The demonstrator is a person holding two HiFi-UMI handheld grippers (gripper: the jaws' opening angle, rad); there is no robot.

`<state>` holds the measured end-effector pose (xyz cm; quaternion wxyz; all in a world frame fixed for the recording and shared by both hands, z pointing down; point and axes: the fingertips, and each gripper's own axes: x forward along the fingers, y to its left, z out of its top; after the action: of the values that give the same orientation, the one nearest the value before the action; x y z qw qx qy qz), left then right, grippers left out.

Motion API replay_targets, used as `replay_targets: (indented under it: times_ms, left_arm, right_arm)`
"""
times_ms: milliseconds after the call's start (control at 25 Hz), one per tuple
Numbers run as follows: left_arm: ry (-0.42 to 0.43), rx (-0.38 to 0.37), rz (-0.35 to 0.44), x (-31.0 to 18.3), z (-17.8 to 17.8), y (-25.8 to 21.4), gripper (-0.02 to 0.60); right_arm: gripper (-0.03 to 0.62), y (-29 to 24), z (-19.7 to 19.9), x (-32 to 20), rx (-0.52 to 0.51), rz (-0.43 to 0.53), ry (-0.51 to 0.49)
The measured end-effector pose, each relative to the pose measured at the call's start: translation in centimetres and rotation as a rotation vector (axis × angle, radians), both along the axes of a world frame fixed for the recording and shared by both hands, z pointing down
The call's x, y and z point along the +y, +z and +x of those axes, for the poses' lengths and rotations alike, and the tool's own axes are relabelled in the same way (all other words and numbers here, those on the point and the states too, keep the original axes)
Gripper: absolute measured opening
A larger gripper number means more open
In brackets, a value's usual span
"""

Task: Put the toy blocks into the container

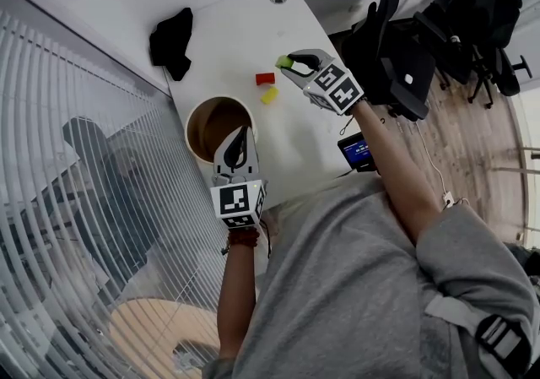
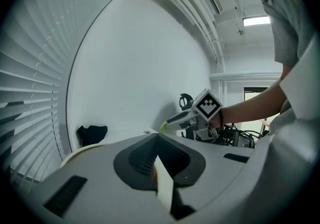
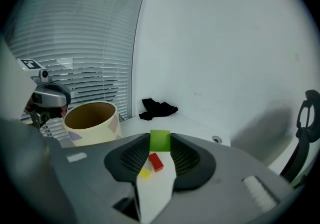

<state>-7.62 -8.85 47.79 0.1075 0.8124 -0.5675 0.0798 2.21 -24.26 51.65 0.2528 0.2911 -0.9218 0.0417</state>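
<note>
Your right tool [image 1: 291, 63] is clamped on the green block [image 3: 160, 140], held clear of the surface [image 1: 236, 40], ready to carry it to the container [image 1: 192, 116] at its 8 o'clock. Your left tool [image 1: 239, 145] pinches the container's rim, likely to steady it.

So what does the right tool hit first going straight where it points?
Probably bare table top short of the black cloth, or the cloth itself; depth is unclear. The green block clamped in the right tool would touch first.
</note>
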Motion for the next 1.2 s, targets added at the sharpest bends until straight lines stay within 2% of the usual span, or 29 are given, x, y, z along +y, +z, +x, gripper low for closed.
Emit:
replay_targets:
  times_ms: [520,760,1000,1200]
  left_arm:
    - [0.007,0.012,-0.005,0.2,0.4,1.5,0.008]
    - [0.005,0.011,0.001,0.3,0.2,1.3,0.008]
    - [-0.044,-0.001,0.022,0.3,-1.0,0.6,0.008]
    - [-0.119,-0.013,0.029,-0.2,-4.1,0.6,0.008]
  right_arm:
    - [0.140,-3.6,-4.4,3.3,-0.052,0.111,-0.115]
    - [0.140,-4.7,-6.4,4.9,-0.060,0.128,-0.168]
    - [0.140,-5.3,-8.1,6.4,-0.062,0.134,-0.220]
    - [0.140,-5.4,-10.0,7.6,-0.063,0.144,-0.272]
